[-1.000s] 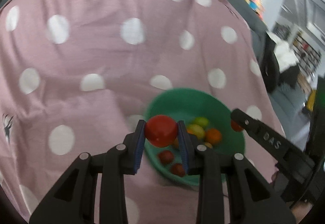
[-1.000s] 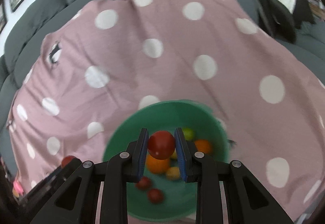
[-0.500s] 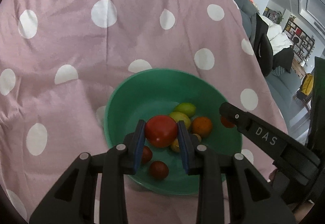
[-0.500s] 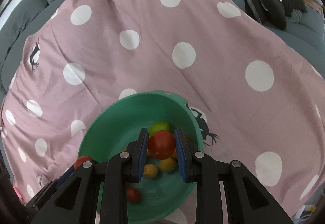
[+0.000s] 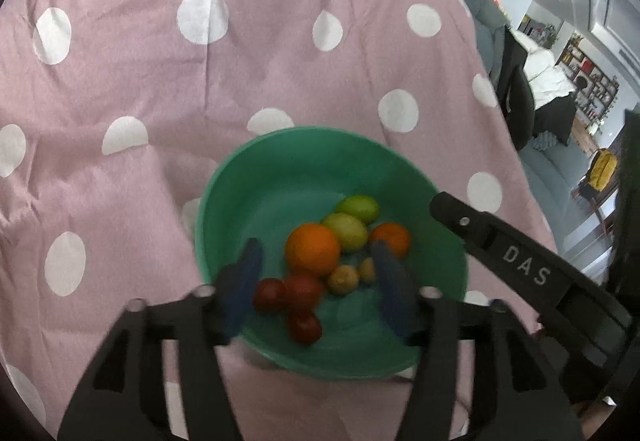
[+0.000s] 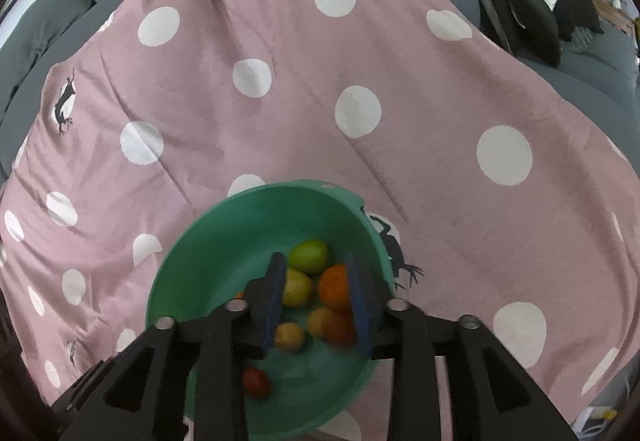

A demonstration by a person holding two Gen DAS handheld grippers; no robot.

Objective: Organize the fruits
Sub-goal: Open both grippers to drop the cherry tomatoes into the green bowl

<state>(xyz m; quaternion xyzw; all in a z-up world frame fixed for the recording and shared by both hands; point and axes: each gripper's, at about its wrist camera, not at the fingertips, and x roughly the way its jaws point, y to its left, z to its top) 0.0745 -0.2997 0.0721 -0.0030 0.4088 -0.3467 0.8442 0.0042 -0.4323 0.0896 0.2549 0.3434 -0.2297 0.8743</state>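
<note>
Both views were lit softly and evenly, with only faint shadows in the folds of the pink spotted cloth [image 5: 248, 73]. No glare was seen. Strong fisheye bending and dark corner vignetting were noted at the edges. Blue-padded fingers [image 5: 240, 289] were smeared by motion blur in both views. The fruit in the green bowl [image 6: 208, 253] was rendered slightly soft.

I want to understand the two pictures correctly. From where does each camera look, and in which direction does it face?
Left wrist: sits on the left gripper, looking forward and down into the green bowl; its own opening fingers show, nothing gripped, plus the right gripper alongside.
Right wrist: sits on the right gripper, looking down into the bowl; its own opening fingers show, nothing gripped.
Shared: the bowl, its fruits, the pink dotted cloth.
</note>
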